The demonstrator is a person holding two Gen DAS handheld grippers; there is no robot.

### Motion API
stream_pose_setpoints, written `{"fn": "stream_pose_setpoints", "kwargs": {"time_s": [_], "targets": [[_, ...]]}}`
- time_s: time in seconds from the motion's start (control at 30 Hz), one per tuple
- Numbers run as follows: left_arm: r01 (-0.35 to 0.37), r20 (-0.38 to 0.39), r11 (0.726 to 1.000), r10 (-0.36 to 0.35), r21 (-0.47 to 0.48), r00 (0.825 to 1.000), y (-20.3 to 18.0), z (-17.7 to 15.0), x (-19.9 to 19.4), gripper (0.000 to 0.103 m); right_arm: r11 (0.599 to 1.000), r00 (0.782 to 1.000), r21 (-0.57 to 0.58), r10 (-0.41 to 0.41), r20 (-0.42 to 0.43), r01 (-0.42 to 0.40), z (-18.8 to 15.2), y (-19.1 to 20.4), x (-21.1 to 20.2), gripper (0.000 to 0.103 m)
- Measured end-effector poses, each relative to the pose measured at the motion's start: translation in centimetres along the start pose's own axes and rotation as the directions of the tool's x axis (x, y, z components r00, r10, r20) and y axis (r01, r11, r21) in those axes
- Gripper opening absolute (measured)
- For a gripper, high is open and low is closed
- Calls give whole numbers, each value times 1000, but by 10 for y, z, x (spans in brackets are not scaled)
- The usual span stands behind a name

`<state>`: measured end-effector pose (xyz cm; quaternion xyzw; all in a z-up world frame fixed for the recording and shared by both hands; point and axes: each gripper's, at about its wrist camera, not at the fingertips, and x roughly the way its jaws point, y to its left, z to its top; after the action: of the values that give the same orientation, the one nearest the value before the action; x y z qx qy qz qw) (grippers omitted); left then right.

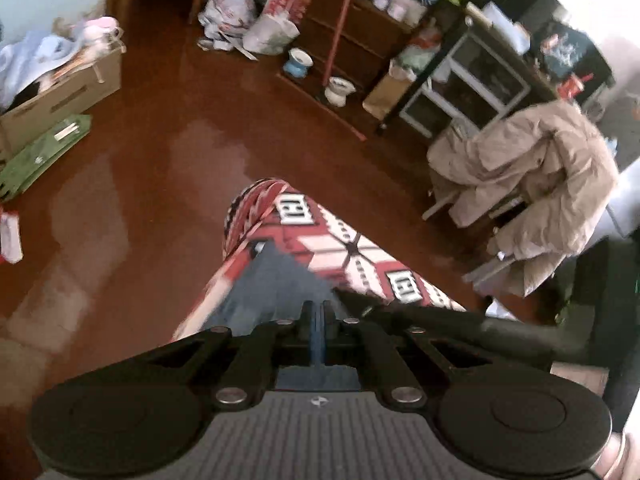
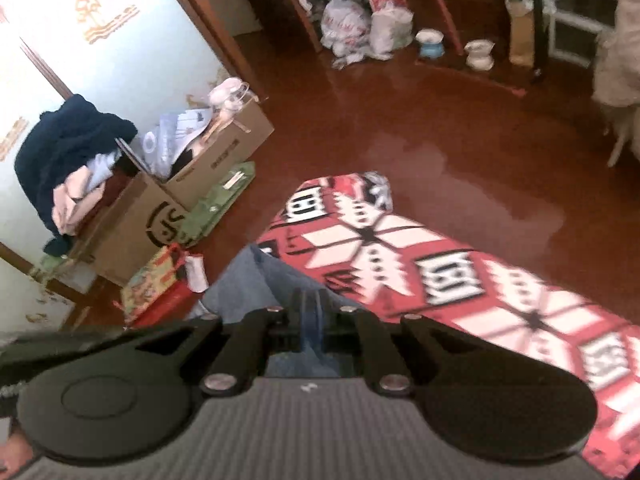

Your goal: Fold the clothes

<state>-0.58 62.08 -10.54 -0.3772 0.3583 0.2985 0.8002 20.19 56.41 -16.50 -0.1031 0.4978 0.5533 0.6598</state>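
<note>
Both grippers pinch blue jeans. The left gripper has its fingers pressed together on denim, which spreads ahead over the red patterned cloth. The right gripper clamps another fold, with the cloth to its right.

matt black plastic left gripper and right gripper pinch soft blue denim cloth; woven patterned blanket at two o'clock; glossy red-brown floor; cardboard box at ten o'clock.

Left tongs clamped tight; right tongs clamped tight; both raised.
</note>
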Motion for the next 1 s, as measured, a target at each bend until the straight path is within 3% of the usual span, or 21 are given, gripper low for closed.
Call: {"fn": "stream_pose_setpoints", "kwargs": {"time_s": [0.13,0.37,0.57,0.7,0.83,1.0], "targets": [[-16,-68,1000,17,20,998,4,8,31,2,1000,1000,23,12,-17,-11,1,-16,13,0],[-16,-72,998,20,59,997,6,6,36,3,999,1000,34,-15,-5,16,-5,-53,6,0],[-39,-15,994,41,101,999,-5,6,11,4,999,997,42,-21,71,18,-10,-65,-40,2],[-24,-16,1000,24,6,1000,5,-9,-3,4,1000,999,-6,21,41,-21,-19,-45,-39,3],[-32,-49,999,34,29,998,4,-26,-9,4,1000,999,25,-19,45,18,-29,-51,-30,0],[-34,-10,999,34,37,999,14,-32,-36,4,993,994,96,-80,74,73,-29,-62,-43,2]]}}
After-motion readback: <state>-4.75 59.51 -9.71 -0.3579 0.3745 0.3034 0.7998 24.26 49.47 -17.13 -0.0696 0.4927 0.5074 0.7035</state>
